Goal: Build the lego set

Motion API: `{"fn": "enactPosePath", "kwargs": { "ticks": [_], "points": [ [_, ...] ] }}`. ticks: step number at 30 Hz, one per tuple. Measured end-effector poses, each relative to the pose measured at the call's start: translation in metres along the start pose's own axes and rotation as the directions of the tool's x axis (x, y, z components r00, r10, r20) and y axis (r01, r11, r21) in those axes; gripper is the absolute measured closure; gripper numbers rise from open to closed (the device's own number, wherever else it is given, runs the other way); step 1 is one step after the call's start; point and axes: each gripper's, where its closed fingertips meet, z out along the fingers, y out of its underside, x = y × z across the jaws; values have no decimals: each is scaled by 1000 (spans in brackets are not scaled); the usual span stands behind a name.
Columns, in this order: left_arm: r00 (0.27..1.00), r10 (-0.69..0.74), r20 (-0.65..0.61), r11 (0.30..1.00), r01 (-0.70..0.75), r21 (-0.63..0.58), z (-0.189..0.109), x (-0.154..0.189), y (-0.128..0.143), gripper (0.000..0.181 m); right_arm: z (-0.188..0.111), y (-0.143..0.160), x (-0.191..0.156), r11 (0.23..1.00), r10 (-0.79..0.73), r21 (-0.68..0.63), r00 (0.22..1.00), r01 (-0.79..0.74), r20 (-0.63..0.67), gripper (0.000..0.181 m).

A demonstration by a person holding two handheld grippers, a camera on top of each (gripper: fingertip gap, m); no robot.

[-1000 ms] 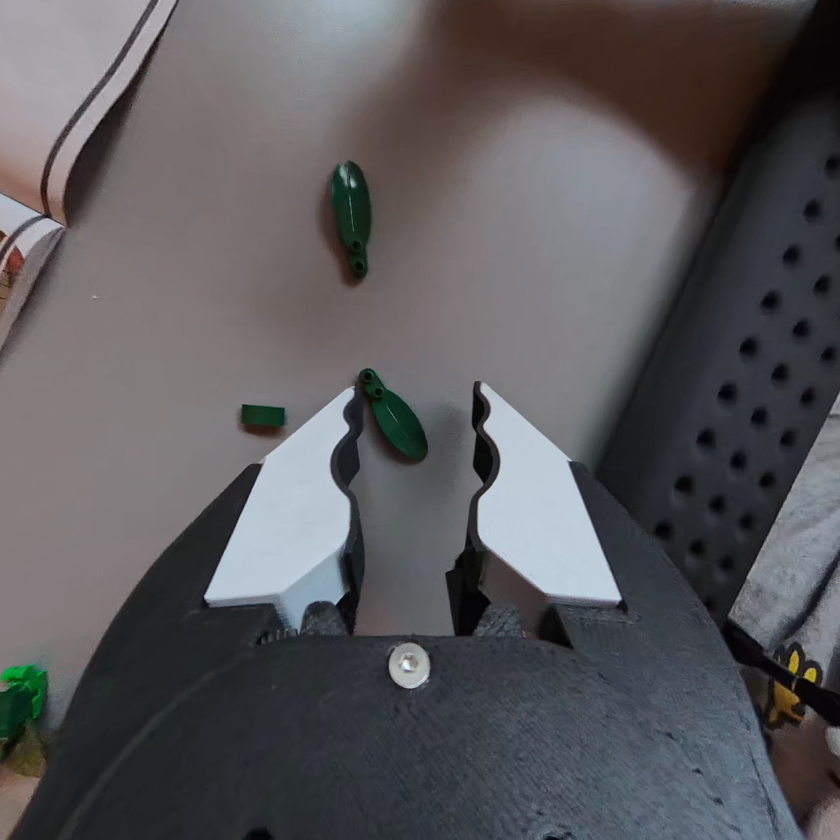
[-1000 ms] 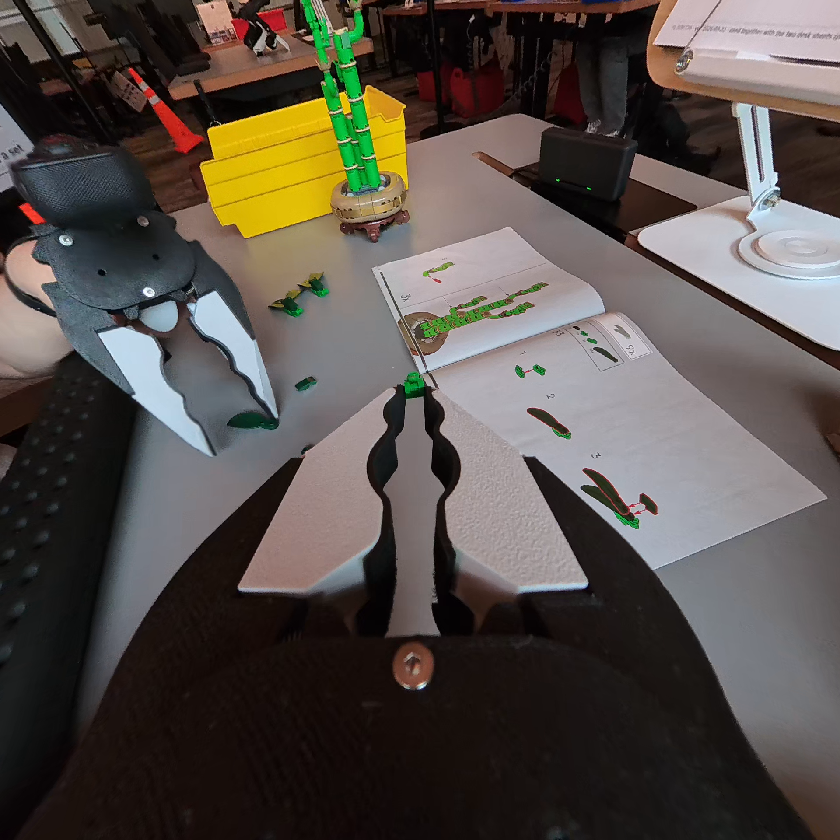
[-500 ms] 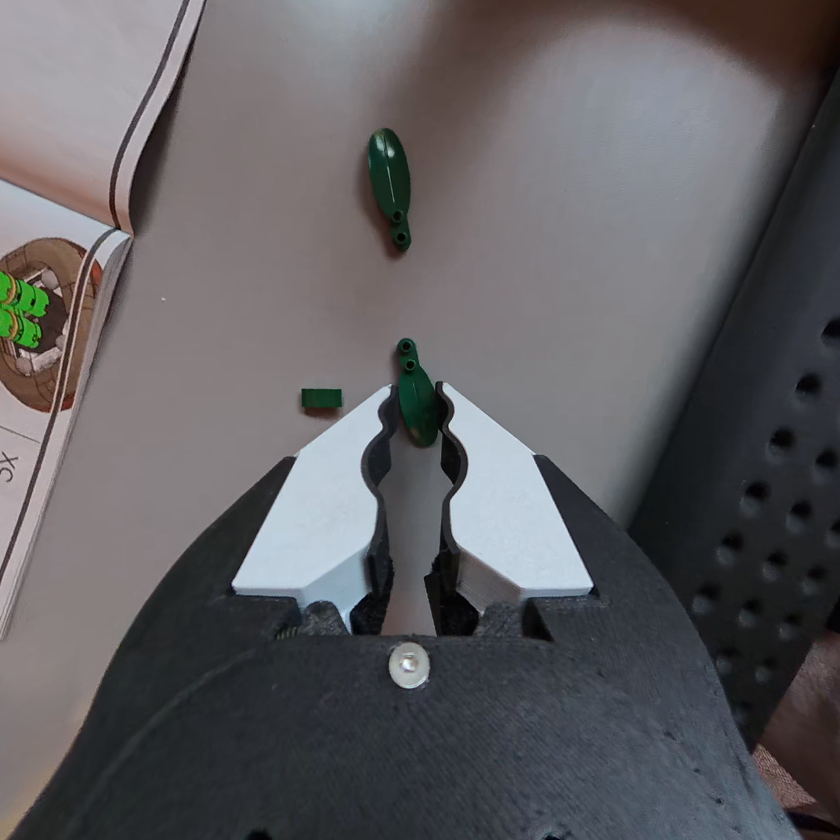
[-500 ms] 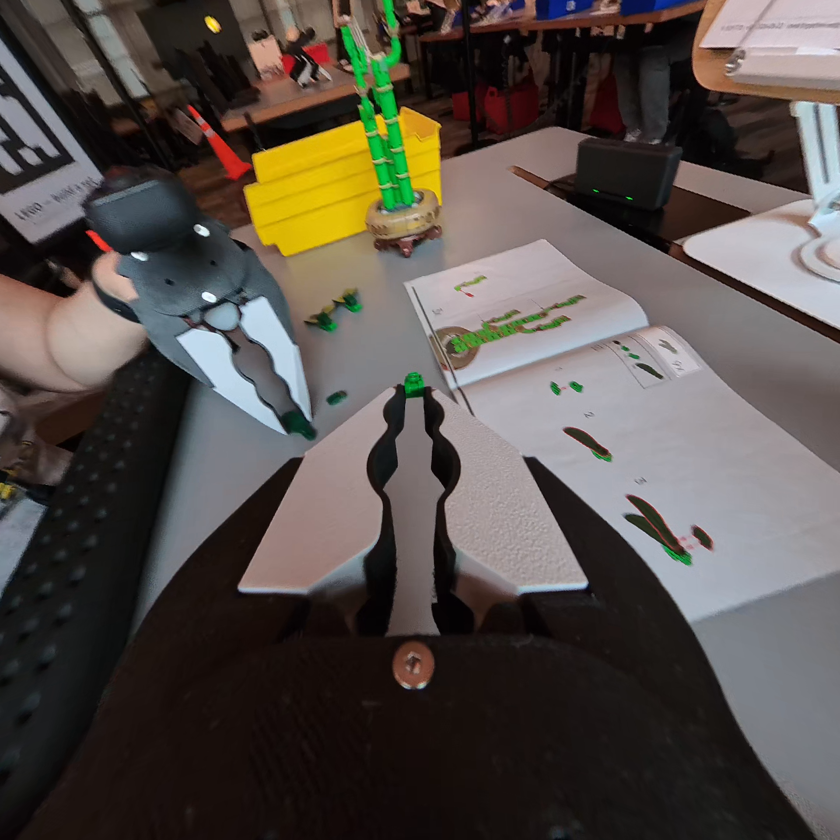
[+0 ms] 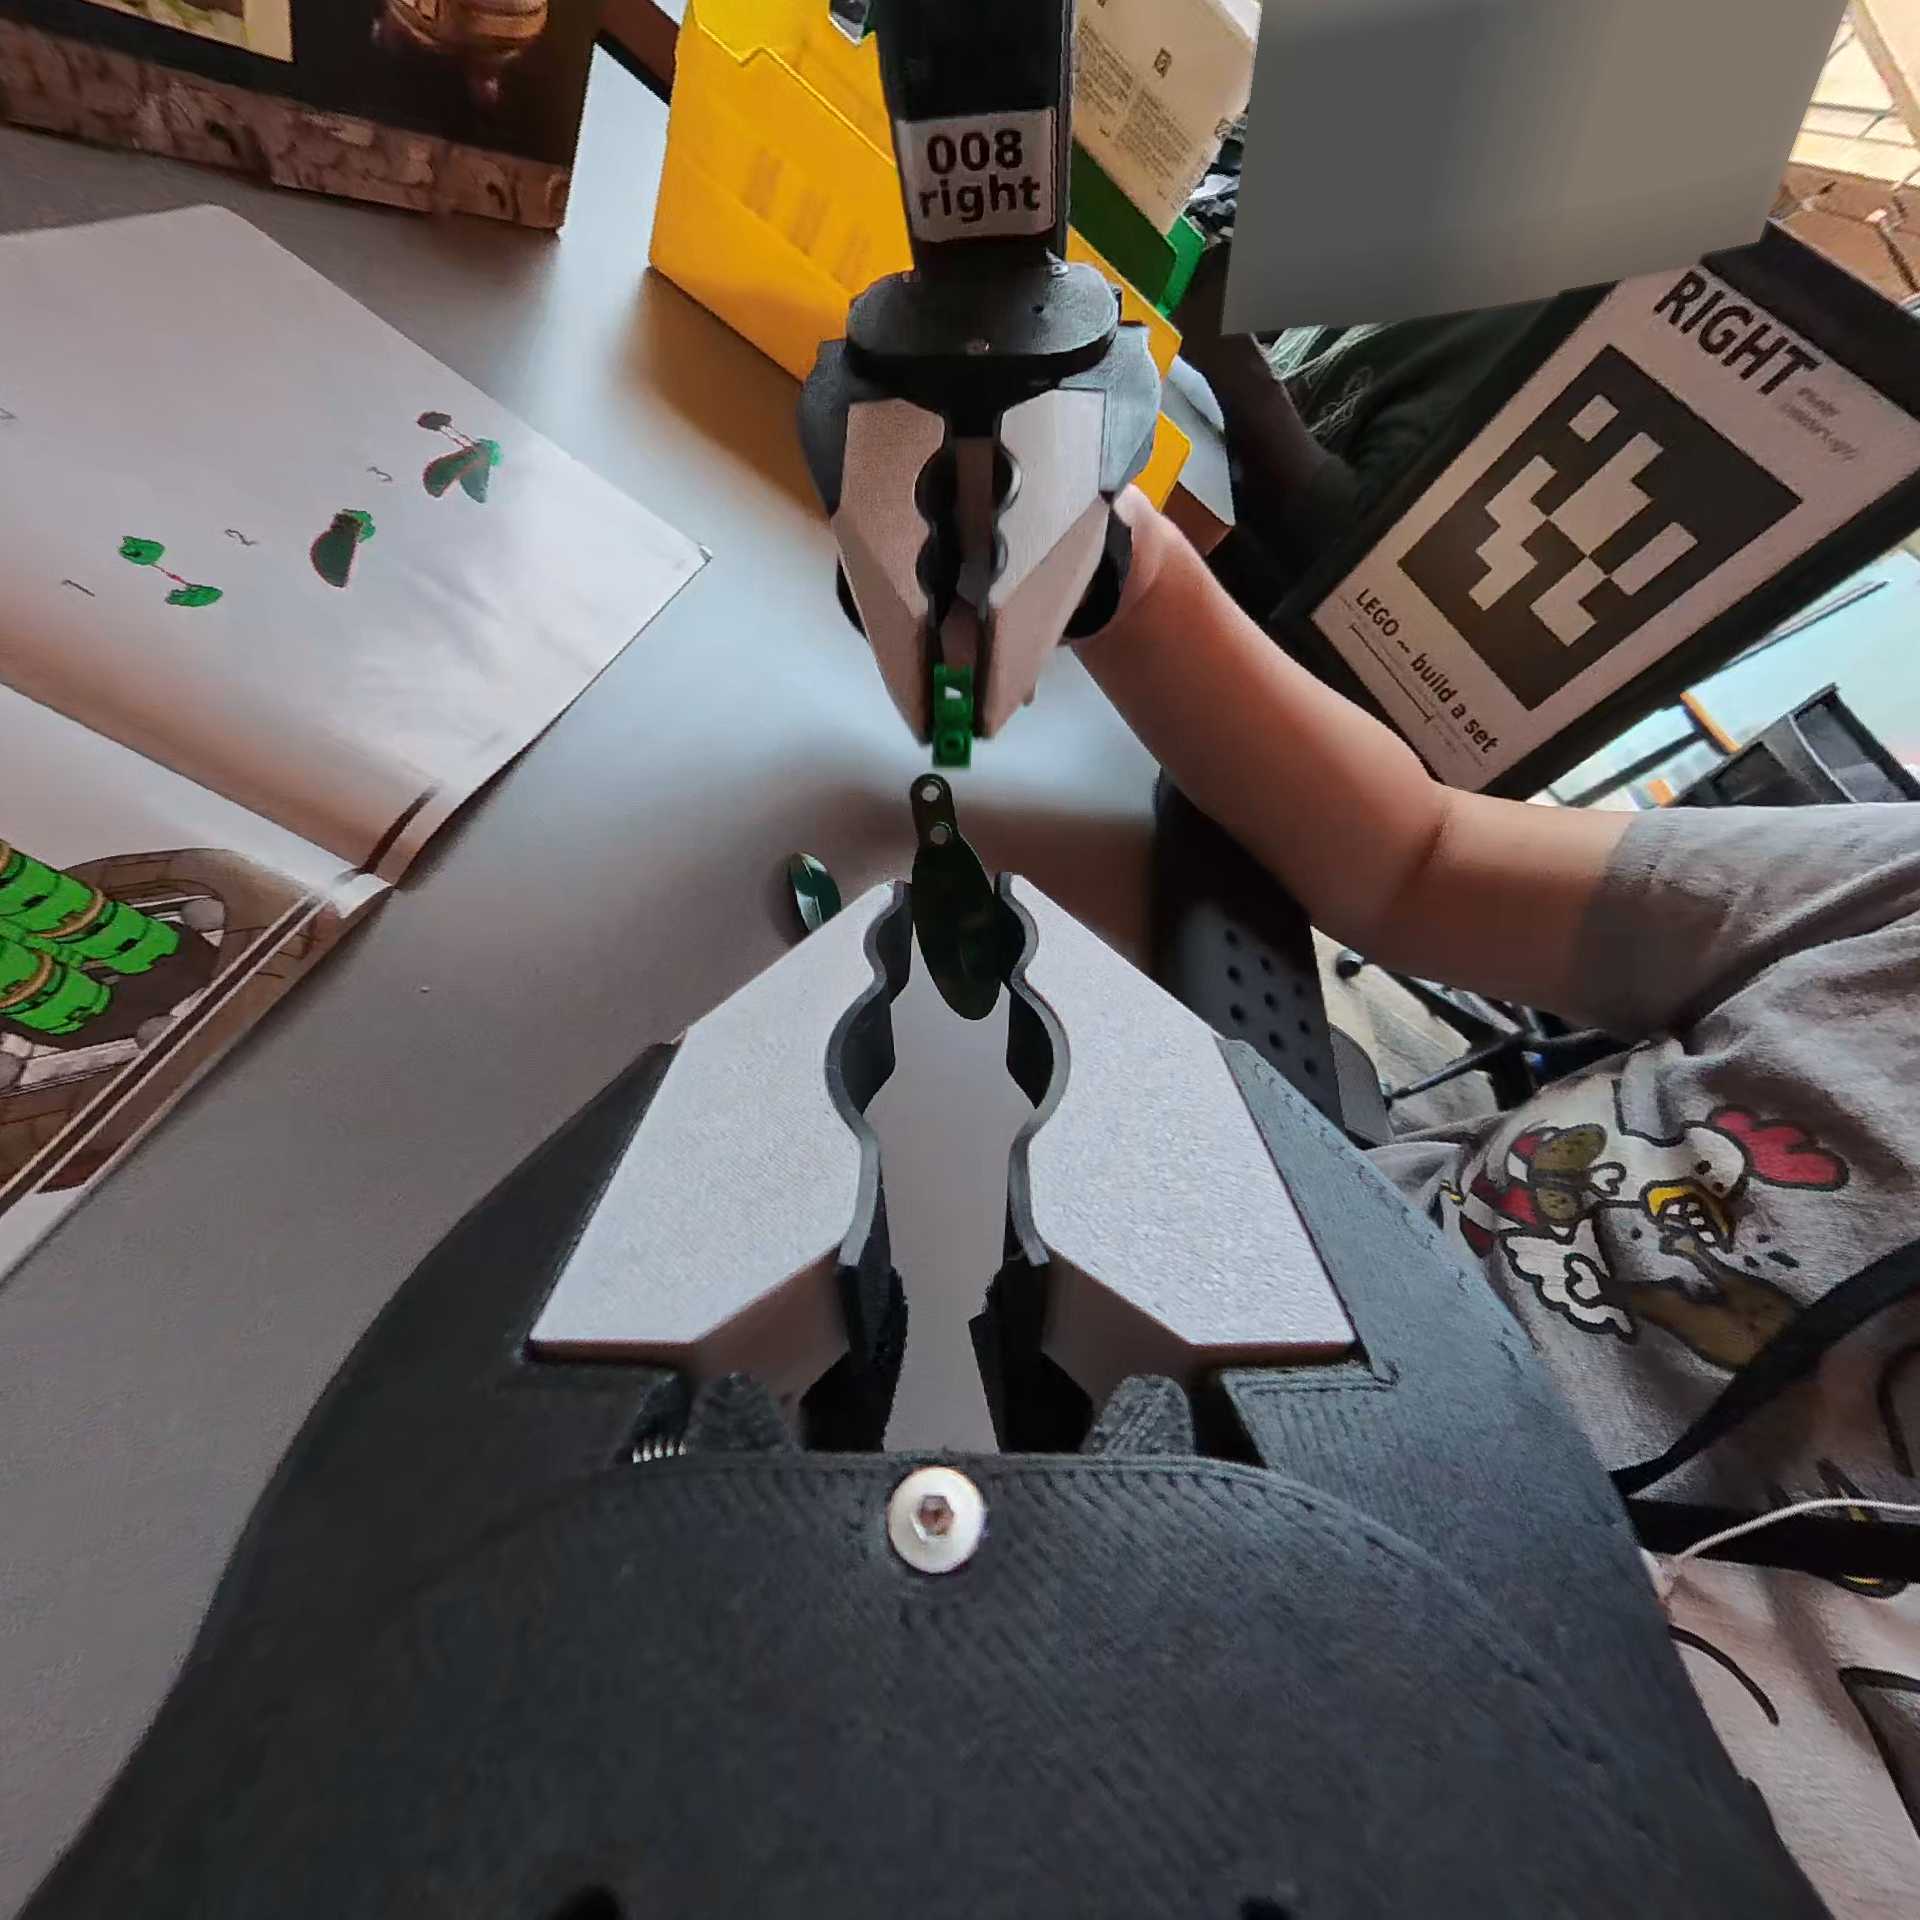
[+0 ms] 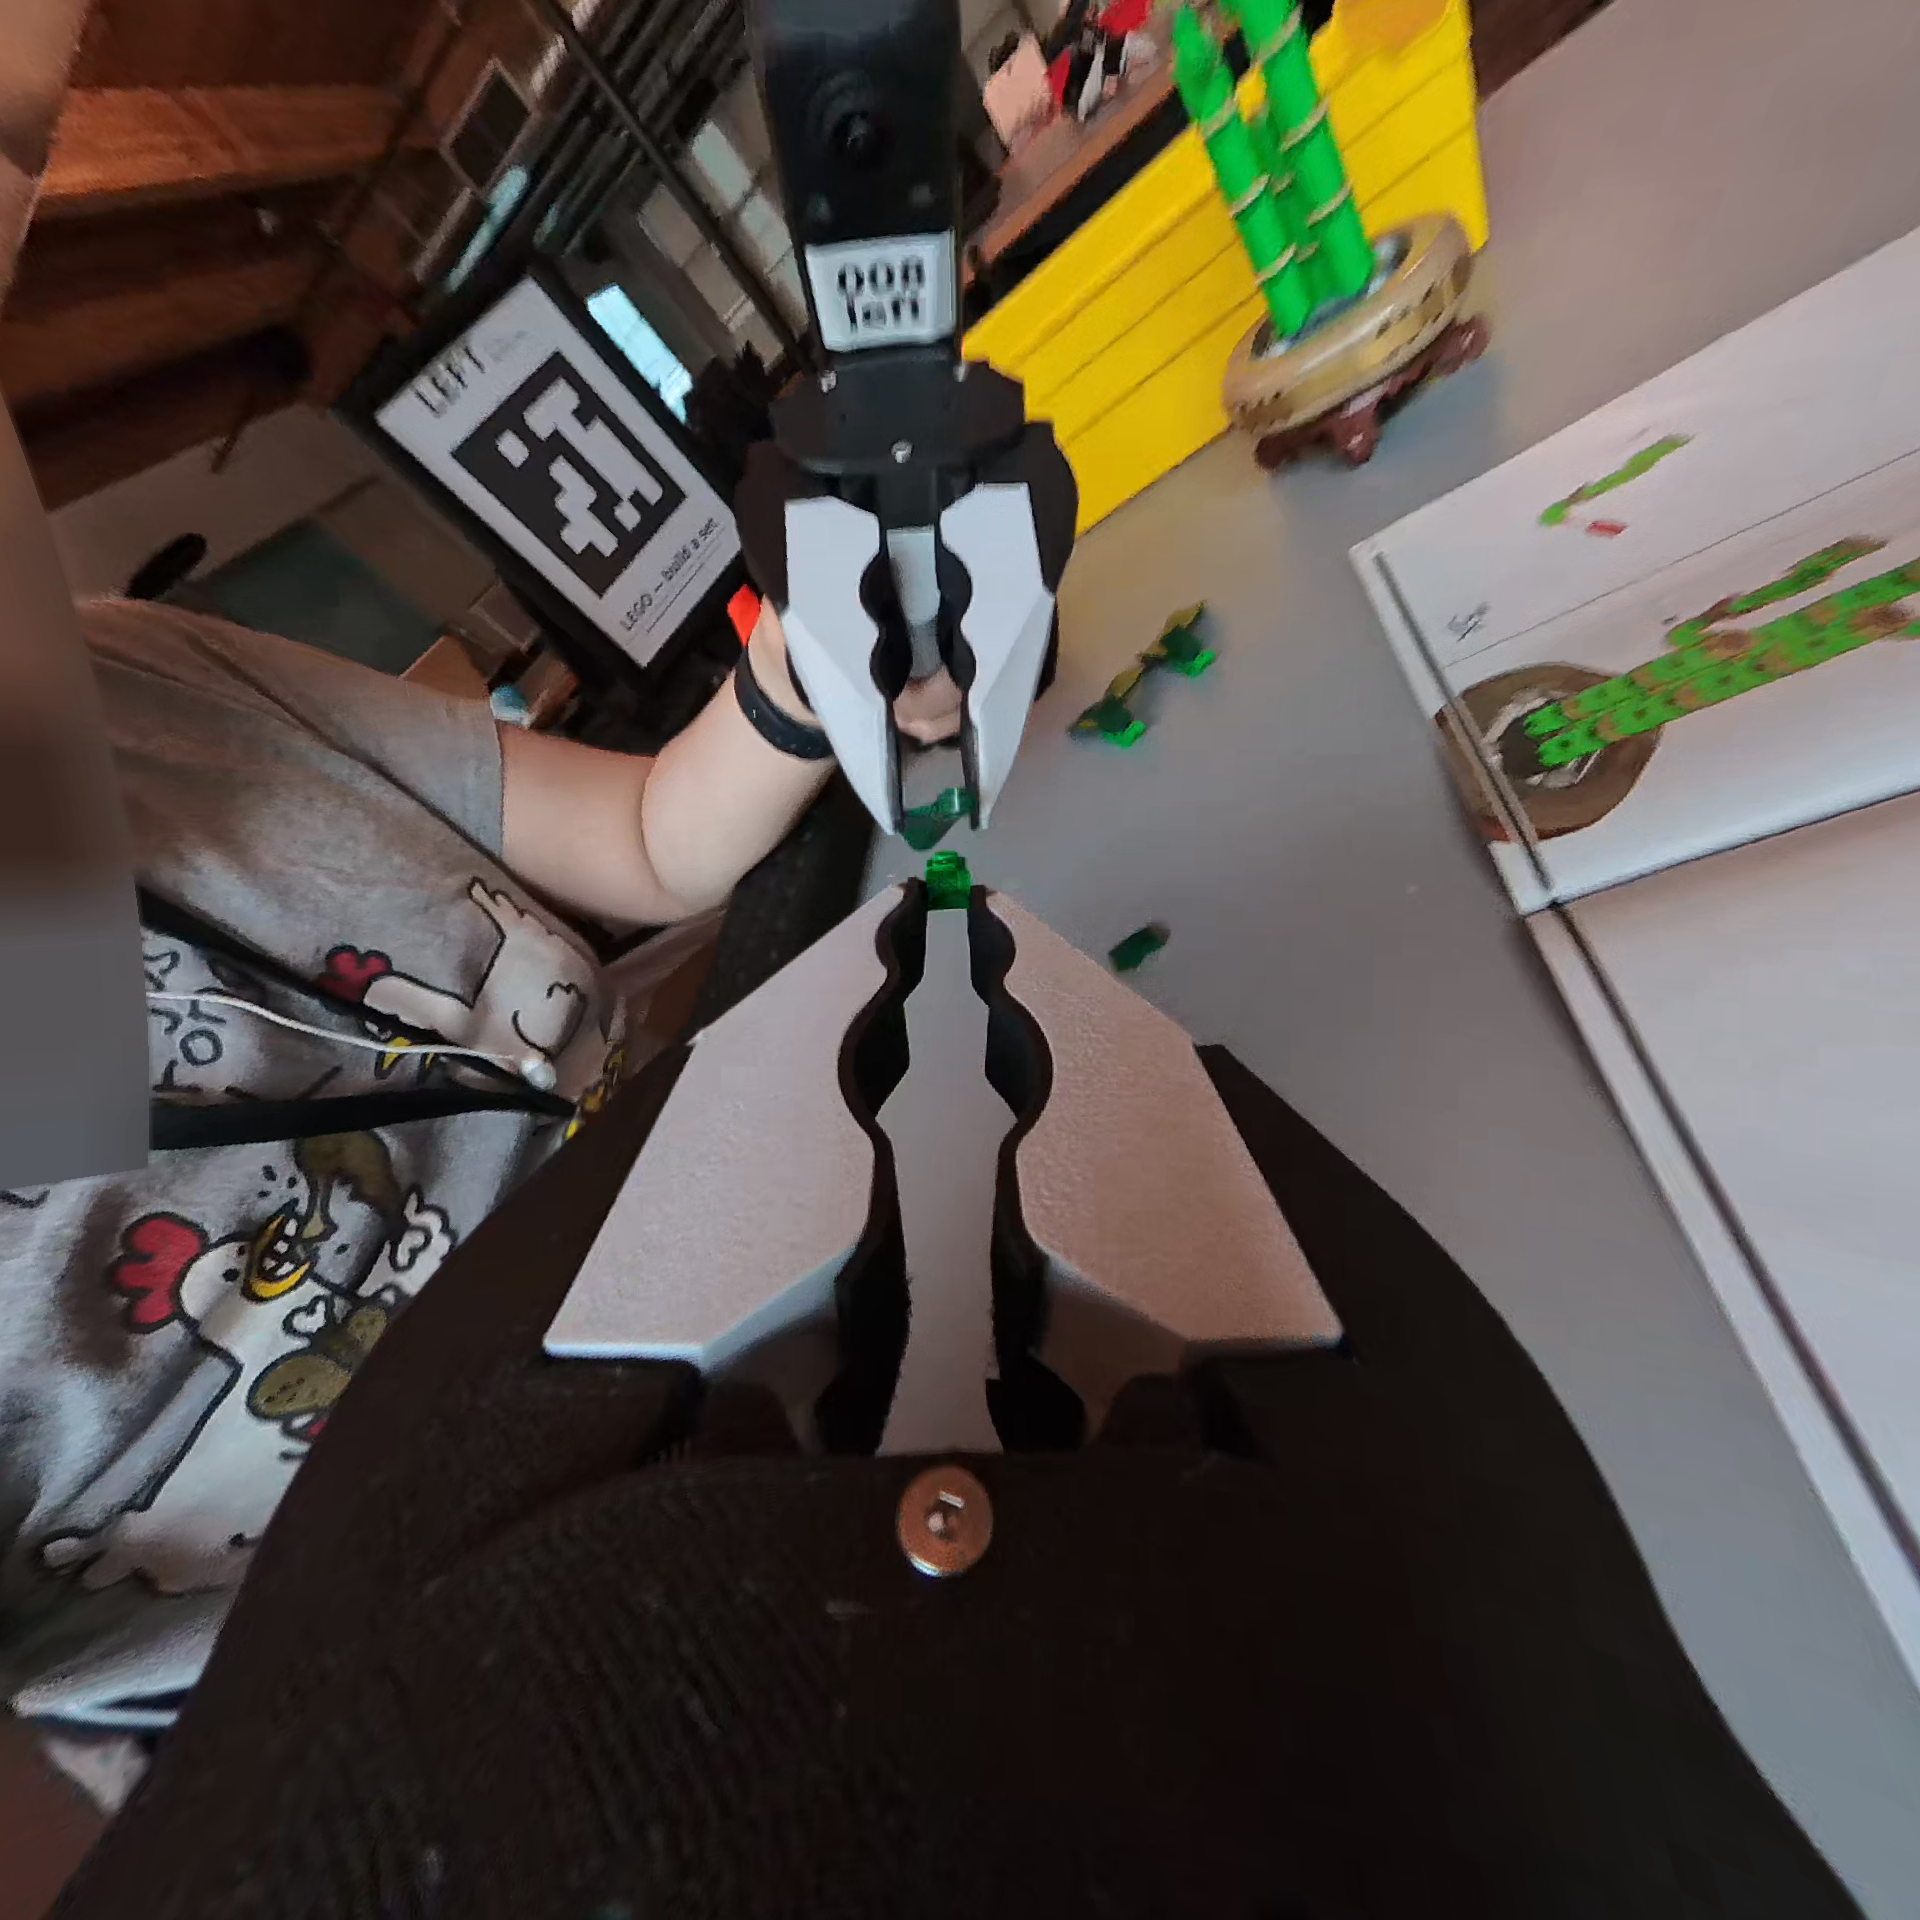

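My left gripper (image 5: 951, 899) is shut on a dark green leaf piece (image 5: 956, 930), lifted off the grey table, stem end pointing forward. My right gripper (image 6: 945, 896) is shut on a small bright green brick (image 6: 948, 879). The two grippers face each other tip to tip. In the left wrist view the right gripper (image 5: 954, 727) holds the green brick (image 5: 952, 715) just above the leaf's stem, a small gap between them. In the right wrist view the left gripper (image 6: 935, 821) shows the leaf (image 6: 940, 810) just beyond the brick. A second dark leaf (image 5: 812, 888) lies on the table.
The open instruction booklet (image 5: 260, 582) lies on the table, also in the right wrist view (image 6: 1704, 707). A bamboo model in a round pot (image 6: 1351, 312) stands by a yellow bin (image 6: 1164, 332). Loose green pieces (image 6: 1143, 686) and a small green plate (image 6: 1138, 945) lie nearby. The person's arms and shirt are close. It is some 9 cm from my left tips to the small green plate (image 6: 1138, 945).
The left gripper has lifted the leaf off the table and turned up toward the right gripper. The right gripper has swung round to face it, brick still held.
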Motion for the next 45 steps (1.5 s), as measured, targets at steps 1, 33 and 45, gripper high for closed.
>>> {"fn": "enactPosePath", "kwargs": {
  "ticks": [1, 33, 45],
  "points": [
    [1000, -9, -16, 1000, 9, -4, 1, 1, 1, 167, 4, 6, 0, 999, 3, -39, 1000, -3, 0, 175],
    [997, -4, -77, 973, -14, -230, 16, 10, 41, 167, 29, 43, -3, 969, 57, -244, 998, -49, 29, 175],
    [996, -14, -91, 924, -21, -382, 22, 15, 68, 167, 32, 58, -11, 943, 79, -328, 995, -57, 55, 175]
  ]
}}
